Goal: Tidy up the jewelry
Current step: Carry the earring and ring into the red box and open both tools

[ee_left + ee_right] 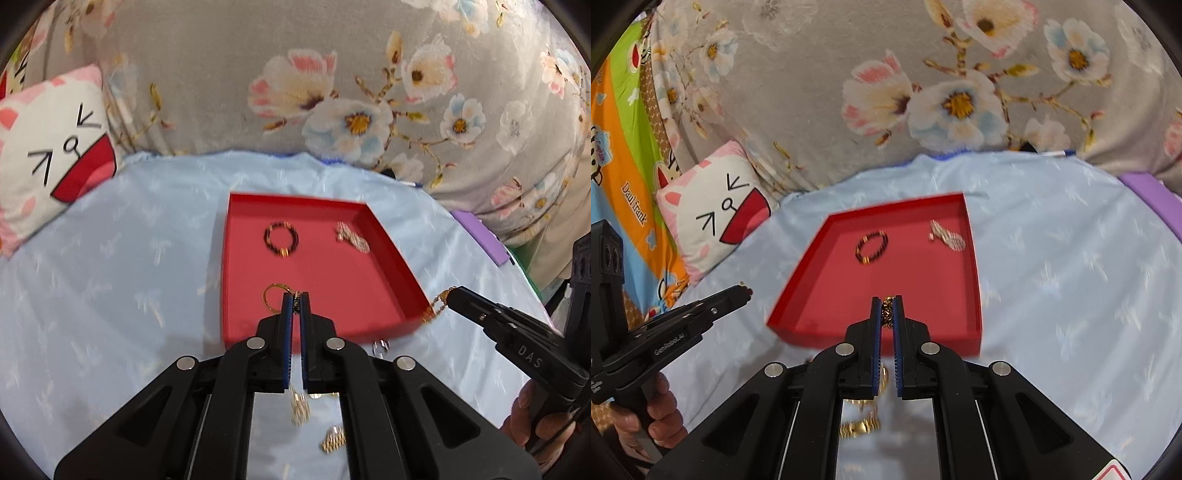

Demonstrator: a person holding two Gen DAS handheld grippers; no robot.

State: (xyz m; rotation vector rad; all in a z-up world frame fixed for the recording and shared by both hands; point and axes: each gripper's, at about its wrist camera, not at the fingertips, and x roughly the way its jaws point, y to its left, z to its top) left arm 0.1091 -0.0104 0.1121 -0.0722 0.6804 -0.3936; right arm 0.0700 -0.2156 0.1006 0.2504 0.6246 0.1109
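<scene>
A red tray (384,258) (971,258) lies on the light blue sheet. In it are a dark beaded bracelet (280,238) (871,246) and a pale sparkly bracelet (352,237) (947,236). My left gripper (295,301) is shut on a gold ring piece with dark beads (273,295), held over the tray's near part. My right gripper (887,302) is shut on a gold chain (886,312), held over the tray's near edge; it also shows in the left wrist view (452,293) with the chain (434,308) hanging down.
Loose gold pieces (332,439) (860,428) and a small clear ring (380,347) lie on the sheet in front of the tray. A cat-face pillow (51,147) (713,218) sits at the left. A purple box (484,236) (1156,199) is at the right. Floral bedding rises behind.
</scene>
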